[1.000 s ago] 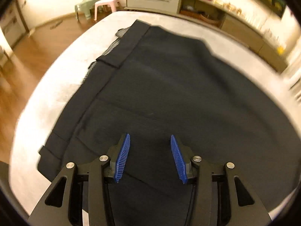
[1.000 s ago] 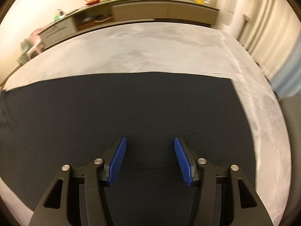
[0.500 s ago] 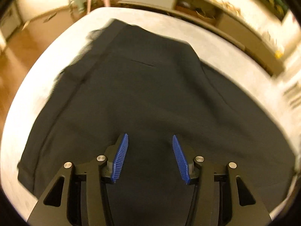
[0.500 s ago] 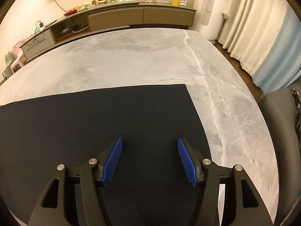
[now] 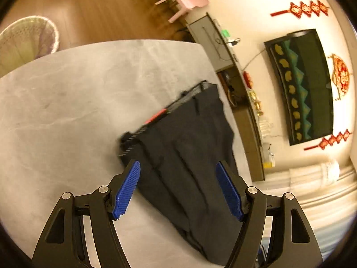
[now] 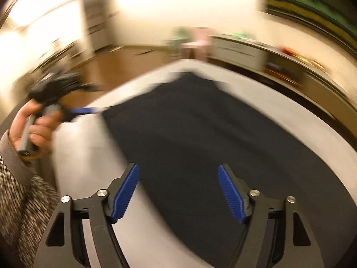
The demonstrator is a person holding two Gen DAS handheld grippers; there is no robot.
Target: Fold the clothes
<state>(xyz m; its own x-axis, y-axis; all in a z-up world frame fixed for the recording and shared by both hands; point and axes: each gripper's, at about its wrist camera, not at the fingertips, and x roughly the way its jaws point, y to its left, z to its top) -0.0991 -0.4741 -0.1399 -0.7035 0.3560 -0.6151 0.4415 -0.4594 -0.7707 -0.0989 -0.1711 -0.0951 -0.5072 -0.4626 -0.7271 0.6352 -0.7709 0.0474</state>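
Observation:
A dark garment (image 5: 189,154) lies flat on the grey table (image 5: 67,102), with a mesh waistband and a red tag at its far left end. My left gripper (image 5: 178,189) is open and empty, above the garment's near part. In the blurred right wrist view the same garment (image 6: 200,138) spreads over the table (image 6: 93,189). My right gripper (image 6: 178,193) is open and empty above the garment's near edge. The left gripper (image 6: 84,111) shows there at the left, held in a hand, near the garment's left edge.
A woven basket (image 5: 26,42) stands on the wooden floor beyond the table's far left corner. Small pink and green chairs (image 5: 187,2) and a long sideboard (image 5: 236,84) stand along the wall. The sideboard also shows in the right wrist view (image 6: 279,60).
Both cameras have swung sharply. The left view has rolled and pulled back from the garment. The right view has turned left, bringing the left hand into sight. Both grippers have opened wider.

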